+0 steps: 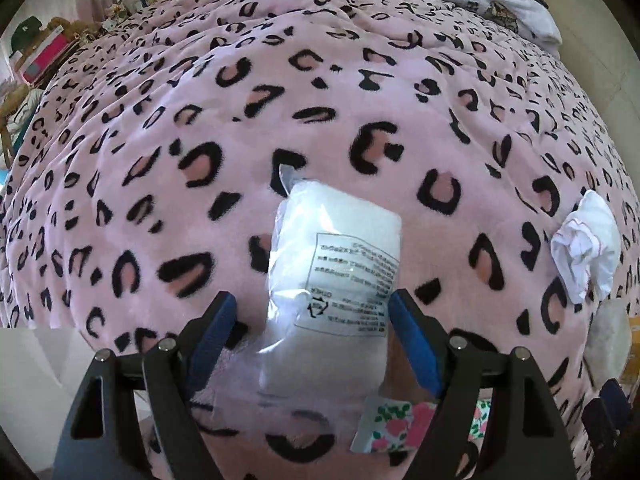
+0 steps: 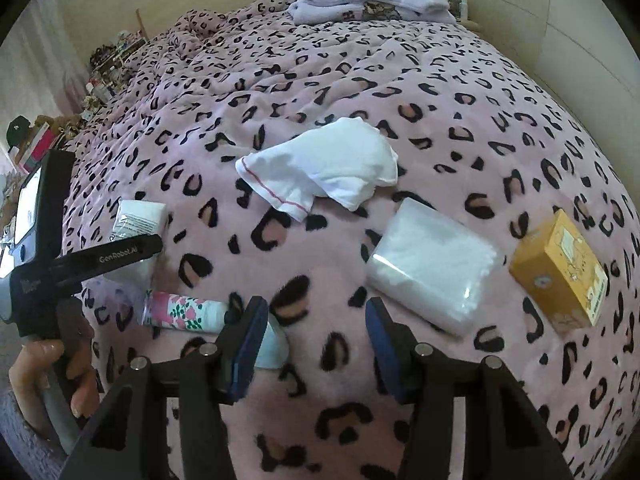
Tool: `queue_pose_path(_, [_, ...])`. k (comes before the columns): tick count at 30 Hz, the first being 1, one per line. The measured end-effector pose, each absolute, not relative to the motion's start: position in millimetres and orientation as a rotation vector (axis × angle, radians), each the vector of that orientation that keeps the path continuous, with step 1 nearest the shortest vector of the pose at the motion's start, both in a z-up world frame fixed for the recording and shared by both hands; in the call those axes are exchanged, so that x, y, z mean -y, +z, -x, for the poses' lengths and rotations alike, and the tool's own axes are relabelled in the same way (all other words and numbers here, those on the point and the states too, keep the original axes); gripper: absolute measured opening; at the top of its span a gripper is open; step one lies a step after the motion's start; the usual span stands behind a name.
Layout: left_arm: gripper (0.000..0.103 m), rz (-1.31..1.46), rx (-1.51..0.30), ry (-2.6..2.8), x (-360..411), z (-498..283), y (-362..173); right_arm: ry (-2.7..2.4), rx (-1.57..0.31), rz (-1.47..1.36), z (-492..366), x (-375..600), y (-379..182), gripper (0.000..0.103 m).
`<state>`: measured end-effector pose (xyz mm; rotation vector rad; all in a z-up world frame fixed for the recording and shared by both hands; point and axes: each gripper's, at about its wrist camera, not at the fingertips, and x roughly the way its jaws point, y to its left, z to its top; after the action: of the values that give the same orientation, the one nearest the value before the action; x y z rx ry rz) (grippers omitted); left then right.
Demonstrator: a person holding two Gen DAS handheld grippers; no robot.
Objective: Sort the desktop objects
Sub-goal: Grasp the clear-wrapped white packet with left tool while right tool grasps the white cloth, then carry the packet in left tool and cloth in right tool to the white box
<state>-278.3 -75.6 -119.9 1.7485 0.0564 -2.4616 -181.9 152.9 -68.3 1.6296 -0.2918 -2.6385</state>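
Left gripper [image 1: 312, 316] spread wide around a clear plastic packet [image 1: 334, 280] with a printed label, pads not touching it; packet lying on the leopard-print bed cover [image 1: 240, 152] near the bed's near edge. Right gripper [image 2: 316, 328] spread open too, empty, above the cover. Spread along the near edge: floral-wrapped roll [image 2: 184, 310], white cloth [image 2: 324, 168], second clear packet [image 2: 432, 272], yellow box [image 2: 560, 270].

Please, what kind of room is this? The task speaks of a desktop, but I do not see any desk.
Most likely a bedroom. The objects lie on a bed under a pink leopard-print blanket, folded clothes are stacked at its far end, and a cluttered shelf stands along the wall beside it. No desk is in view.
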Motion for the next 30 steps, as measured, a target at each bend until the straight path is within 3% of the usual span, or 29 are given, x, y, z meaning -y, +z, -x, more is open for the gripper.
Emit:
queue_pose_path(6, [0.038, -1.736, -0.024, -2.515, 63.1, 273.9, -122.7, -2.644, 0.306, -1.636, 186.4, -160.0, -71.4, 0.052])
queue_pose_path(9, [0.028, -1.713, -0.072, -2.535, 66.2, 267.0, -113.4, -2.658, 0.336, -1.614, 193.4, -167.3, -65.5, 0.052])
queue_pose_path(14, [0.025, -1.651, -0.148, -2.58, 73.5, 253.6, -91.2, -2.674, 0.355, -1.555, 222.6, -173.7, -44.9, 0.052])
queue_pose_path(17, [0.024, -1.61, -0.178, -2.609, 77.6, 247.2, -74.0, -2.643, 0.376, -1.577, 252.8, -173.8, -43.0, 0.058])
queue_pose_path(19, [0.024, -1.596, -0.174, -2.626, 77.9, 246.0, -65.3, -2.604, 0.393, -1.624, 274.6, -174.7, -48.8, 0.063])
queue_pose_path(26, [0.024, -1.621, -0.161, -2.625, 78.8, 245.9, -65.3, -2.542, 0.452, -1.875, 333.3, -182.7, -95.7, 0.064])
queue_pose_path(28, [0.024, -1.638, -0.167, -2.609, 80.7, 248.7, -71.6, -2.515, 0.436, -1.925, 341.2, -177.9, -107.1, 0.073])
queue_pose_path(30, [0.024, -1.654, -0.173, -2.593, 82.6, 251.5, -77.9, -2.506, 0.391, -1.96, 345.1, -171.1, -115.7, 0.076])
